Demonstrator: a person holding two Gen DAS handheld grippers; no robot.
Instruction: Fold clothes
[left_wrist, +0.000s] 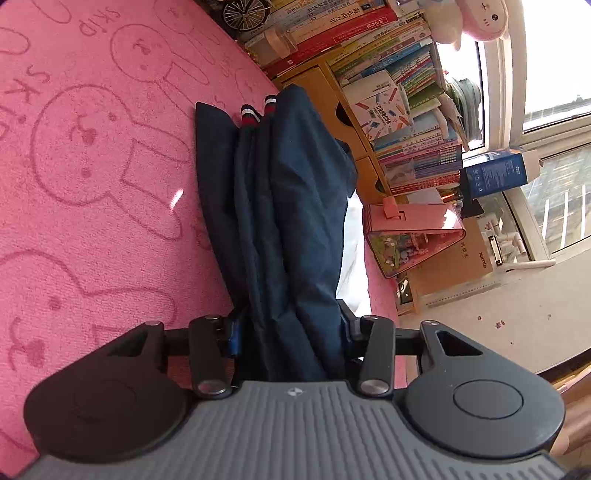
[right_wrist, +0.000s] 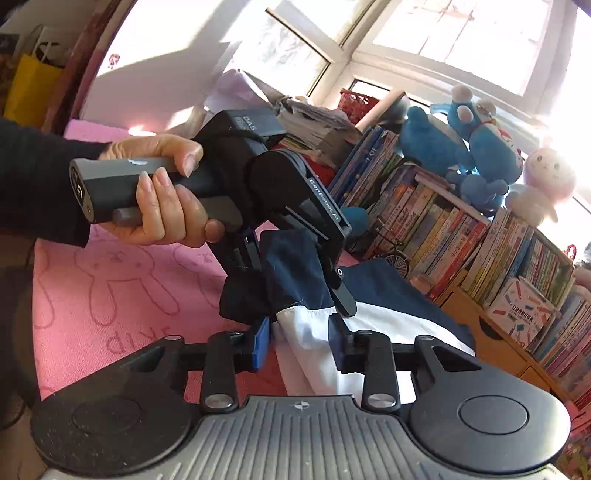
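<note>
A navy garment (left_wrist: 280, 192) with a white panel (right_wrist: 310, 332) and red-white striped cuffs (left_wrist: 251, 115) lies in a long folded strip on a pink rabbit-print blanket (left_wrist: 92, 206). My left gripper (left_wrist: 290, 332) is shut on the strip's near end, the bunched cloth filling the gap between its fingers. The right wrist view shows that same left gripper (right_wrist: 299, 277) from the side, held by a hand (right_wrist: 162, 199), lifting the navy bunch. Just below it my right gripper (right_wrist: 300, 341) stands open, with the white part of the garment loose between its blue pads (right_wrist: 263, 341).
Shelves crammed with books (right_wrist: 461, 236) run along the far side of the blanket, with plush toys (right_wrist: 480, 147) on top and a window behind. A pink box (left_wrist: 413, 229) and a small model bicycle (right_wrist: 397, 258) stand near the garment's far edge. A yellow bag (right_wrist: 31, 92) hangs at the left.
</note>
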